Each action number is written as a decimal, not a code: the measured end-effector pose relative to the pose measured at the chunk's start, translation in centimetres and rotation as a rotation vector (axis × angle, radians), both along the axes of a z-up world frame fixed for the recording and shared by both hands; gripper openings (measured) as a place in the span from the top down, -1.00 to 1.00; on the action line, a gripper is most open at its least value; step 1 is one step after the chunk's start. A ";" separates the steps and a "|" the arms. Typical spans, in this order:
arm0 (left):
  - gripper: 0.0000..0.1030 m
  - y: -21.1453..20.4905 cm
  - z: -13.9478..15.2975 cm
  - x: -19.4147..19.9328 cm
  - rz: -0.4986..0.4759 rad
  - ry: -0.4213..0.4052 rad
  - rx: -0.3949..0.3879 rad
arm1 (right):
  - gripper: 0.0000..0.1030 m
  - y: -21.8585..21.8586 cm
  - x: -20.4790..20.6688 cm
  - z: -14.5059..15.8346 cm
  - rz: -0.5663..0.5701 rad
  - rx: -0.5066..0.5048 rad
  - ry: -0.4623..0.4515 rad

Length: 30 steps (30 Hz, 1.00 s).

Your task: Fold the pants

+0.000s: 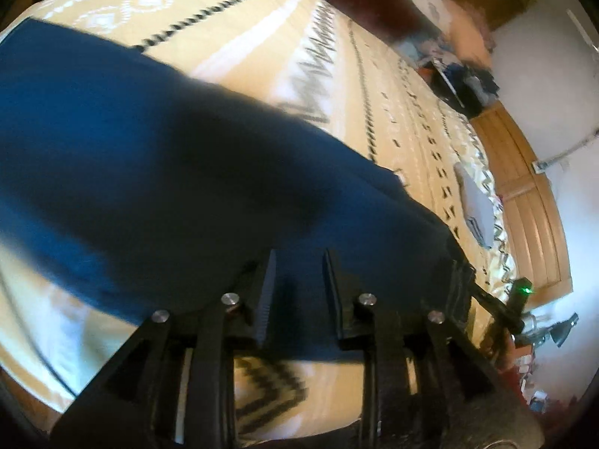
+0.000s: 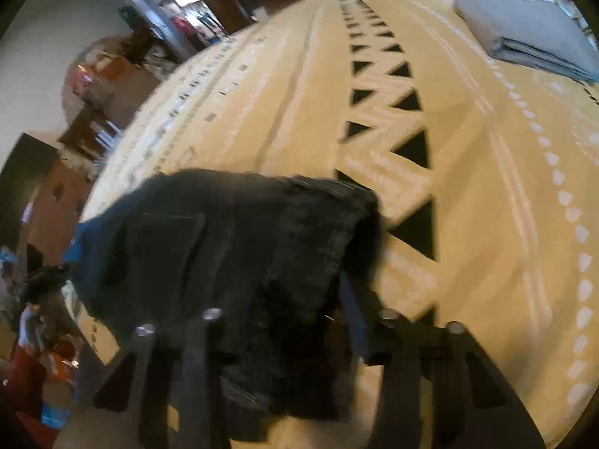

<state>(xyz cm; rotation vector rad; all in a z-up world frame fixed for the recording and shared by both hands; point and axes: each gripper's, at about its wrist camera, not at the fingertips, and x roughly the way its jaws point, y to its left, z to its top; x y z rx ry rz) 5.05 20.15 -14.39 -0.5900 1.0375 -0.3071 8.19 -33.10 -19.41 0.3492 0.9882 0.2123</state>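
Observation:
Dark blue pants (image 1: pixel 157 157) lie across a yellow patterned bedspread (image 1: pixel 239 30). In the left wrist view my left gripper (image 1: pixel 299 258) hovers over the pants' near edge, its two fingers a palm's width apart with nothing between them. In the right wrist view my right gripper (image 2: pixel 292 299) is shut on the waistband end of the pants (image 2: pixel 232 247), lifted off the bedspread (image 2: pixel 468 194); the bunched cloth hides the left finger. The right gripper's tip also shows at the right in the left wrist view (image 1: pixel 486 295).
A folded grey garment (image 2: pixel 531 33) lies on the bed's far side, also in the left wrist view (image 1: pixel 477 205). A wooden headboard (image 1: pixel 524 205) borders the bed. Cluttered furniture (image 2: pixel 105 86) stands beyond the bed's left edge.

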 end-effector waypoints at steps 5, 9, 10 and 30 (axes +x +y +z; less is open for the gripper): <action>0.40 -1.1 0.9 0.1 -0.038 -0.016 0.016 | 0.73 -0.4 1.4 -0.8 -0.023 0.101 0.003; 0.38 -1.8 1.6 0.3 -0.062 -0.031 0.017 | 0.88 -1.8 3.7 2.7 0.016 0.111 -0.082; 0.36 -2.0 1.6 0.4 -0.065 -0.031 0.022 | 0.88 -2.3 4.6 3.3 0.025 0.112 -0.092; 0.18 6.2 1.5 -3.1 0.281 -0.059 0.044 | 0.80 1.2 5.0 7.5 0.038 0.026 -0.187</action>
